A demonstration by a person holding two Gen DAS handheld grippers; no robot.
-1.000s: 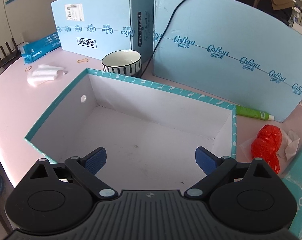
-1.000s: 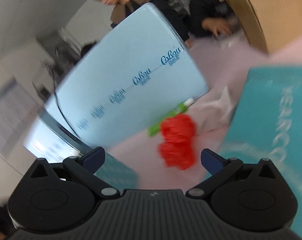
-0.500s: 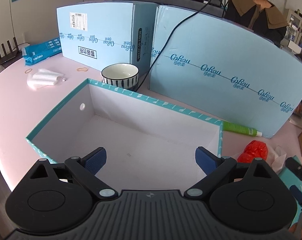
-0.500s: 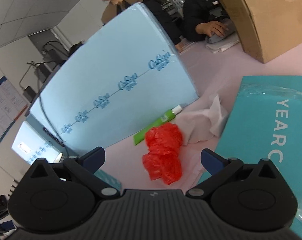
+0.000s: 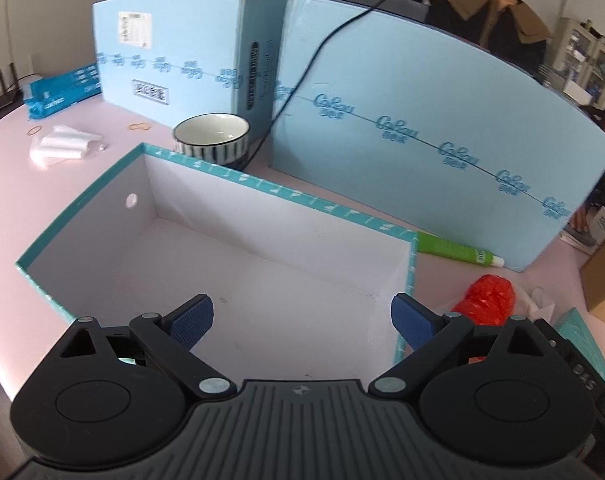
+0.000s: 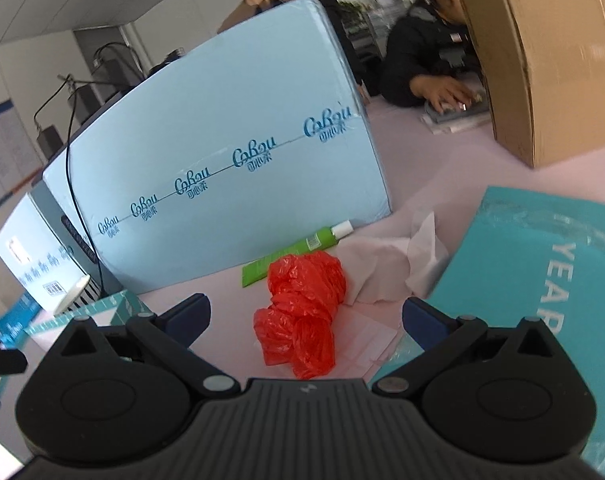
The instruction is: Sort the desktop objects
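So the right gripper (image 6: 305,316) is lined up square on the crumpled red plastic bag (image 6: 302,312), fingers spread wide with the bag sitting between them on the pink table (image 6: 442,168), nothing gripped yet. Looks to me like it's spread that far because the bag is a puffy wad (it'll squash down once pinched). The left gripper (image 5: 301,318) hangs over the open teal-rimmed box (image 5: 278,192), also wide and holding nothing, probably just parked there since the white-lined box has nothing in it and seems to be the drop spot. The green tube (image 6: 298,250) and white tissue (image 6: 402,260) lie just behind the bag, against the blue carton (image 6: 222,168), likely next in line.
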